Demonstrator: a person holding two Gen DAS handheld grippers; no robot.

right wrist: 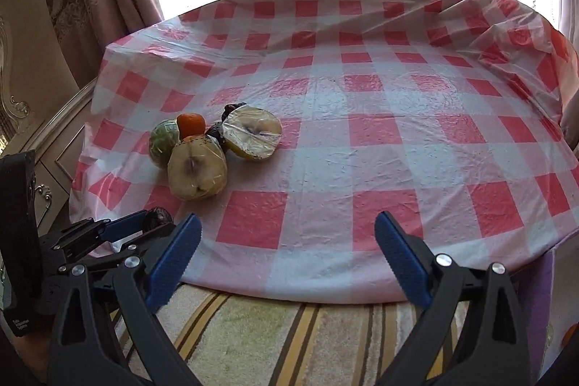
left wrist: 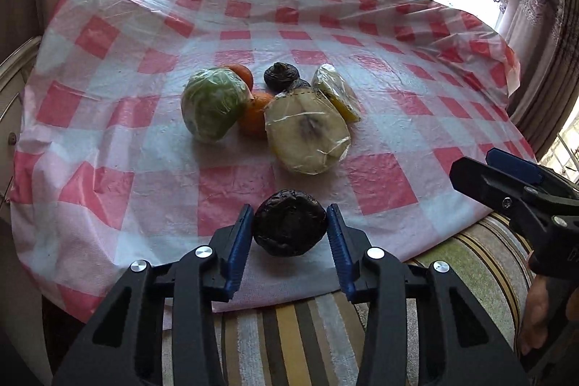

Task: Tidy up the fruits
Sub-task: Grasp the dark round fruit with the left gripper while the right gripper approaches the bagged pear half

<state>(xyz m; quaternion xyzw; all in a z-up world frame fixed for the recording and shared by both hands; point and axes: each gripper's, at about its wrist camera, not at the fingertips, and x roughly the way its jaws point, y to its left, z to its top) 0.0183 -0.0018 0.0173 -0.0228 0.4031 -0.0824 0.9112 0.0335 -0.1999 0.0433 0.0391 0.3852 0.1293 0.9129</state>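
In the left wrist view, the left gripper [left wrist: 289, 234] sits low in the middle of the frame. Its blue pads [left wrist: 237, 250] press on both sides of a dark wrinkled fruit [left wrist: 289, 221] at the near edge of the red and white checked tablecloth [left wrist: 108, 60]. The other fruits lie together in the middle of the frame: a green wrapped fruit [left wrist: 213, 104], two oranges [left wrist: 255, 114], a cut pear half [left wrist: 307, 136] in plastic wrap (cut side up), and another dark fruit [left wrist: 281, 75]. In the right wrist view, the right gripper [right wrist: 287, 255] is at the bottom, wide open with nothing in it.
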